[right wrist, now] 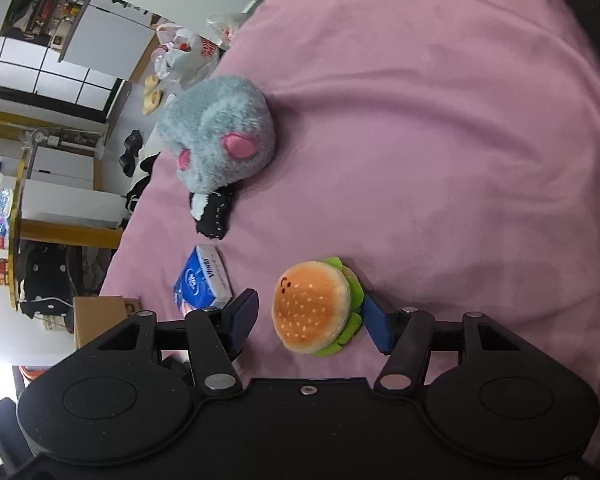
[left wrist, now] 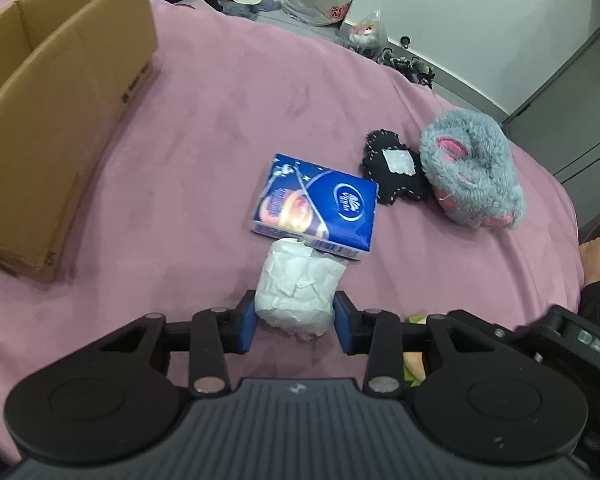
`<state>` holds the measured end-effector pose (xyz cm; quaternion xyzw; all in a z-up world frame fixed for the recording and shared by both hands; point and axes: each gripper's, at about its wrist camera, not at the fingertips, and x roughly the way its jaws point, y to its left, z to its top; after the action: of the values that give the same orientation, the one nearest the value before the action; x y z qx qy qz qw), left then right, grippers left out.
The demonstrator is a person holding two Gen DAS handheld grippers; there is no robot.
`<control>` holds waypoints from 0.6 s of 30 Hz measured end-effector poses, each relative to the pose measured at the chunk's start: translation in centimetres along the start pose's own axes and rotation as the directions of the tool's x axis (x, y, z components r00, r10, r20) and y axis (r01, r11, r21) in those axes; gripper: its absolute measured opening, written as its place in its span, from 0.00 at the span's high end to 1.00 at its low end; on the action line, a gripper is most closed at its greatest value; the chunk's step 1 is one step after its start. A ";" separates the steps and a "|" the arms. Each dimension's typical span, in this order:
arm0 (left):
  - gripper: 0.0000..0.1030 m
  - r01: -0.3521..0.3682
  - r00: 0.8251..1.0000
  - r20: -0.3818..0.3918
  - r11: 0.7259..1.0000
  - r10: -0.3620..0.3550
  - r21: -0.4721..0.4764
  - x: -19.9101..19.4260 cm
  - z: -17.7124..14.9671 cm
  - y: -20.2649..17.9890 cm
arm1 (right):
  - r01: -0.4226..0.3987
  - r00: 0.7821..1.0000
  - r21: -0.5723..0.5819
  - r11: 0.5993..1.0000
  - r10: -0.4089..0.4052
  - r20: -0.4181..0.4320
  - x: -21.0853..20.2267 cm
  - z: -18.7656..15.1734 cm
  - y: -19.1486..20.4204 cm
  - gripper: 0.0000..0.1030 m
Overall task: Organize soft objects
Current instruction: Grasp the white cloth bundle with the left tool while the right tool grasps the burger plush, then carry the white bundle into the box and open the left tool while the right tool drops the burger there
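On the pink bed cover (left wrist: 228,92), the left gripper (left wrist: 295,322) has its blue fingers (left wrist: 246,326) closed on a crumpled white tissue wad (left wrist: 298,288), just beside a blue tissue pack (left wrist: 318,202). The right gripper (right wrist: 310,314) is open around a burger plush (right wrist: 312,306), fingers not pressing it. A cardboard box (left wrist: 56,120) stands far left
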<state>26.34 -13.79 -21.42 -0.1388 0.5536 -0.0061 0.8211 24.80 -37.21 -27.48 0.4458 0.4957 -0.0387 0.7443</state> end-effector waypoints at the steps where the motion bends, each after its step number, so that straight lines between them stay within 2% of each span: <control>1: 0.63 0.001 1.000 0.003 1.000 -0.001 -0.002 -0.3 0.0 0.2 | 0.003 1.000 -0.003 1.000 -0.003 0.001 0.2 0.0 0.0 0.44; 2: 0.63 0.001 1.000 0.007 1.000 -0.001 -0.004 -0.7 0.0 0.4 | 0.007 1.000 -0.008 1.000 -0.007 0.004 0.3 0.0 0.0 0.46; 4: 0.63 0.005 1.000 0.011 1.000 -0.005 -0.004 -1.3 0.0 0.8 | 0.020 1.000 -0.026 0.999 -0.020 0.010 0.6 -0.1 0.1 0.64; 6: 0.63 0.011 1.000 0.020 1.000 -0.011 0.000 -2.2 -0.2 1.1 | 0.025 1.000 -0.029 0.999 -0.025 0.019 0.6 -0.3 0.1 0.70; 9: 0.63 0.014 0.999 0.039 1.000 -0.015 0.011 -3.4 -0.3 1.2 | 0.038 0.998 -0.062 0.997 -0.035 0.049 -0.2 -0.8 0.6 0.74; 18: 0.63 0.018 0.996 0.089 0.999 -0.020 0.027 -6.9 0.0 2.1 | 0.036 0.993 -0.157 0.987 -0.018 0.117 -3.7 -2.6 2.8 0.74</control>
<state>23.34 -10.66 -15.63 -0.1335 0.5147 -0.0149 0.8468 22.53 -35.10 -23.16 0.3755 0.4592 -0.0351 0.8043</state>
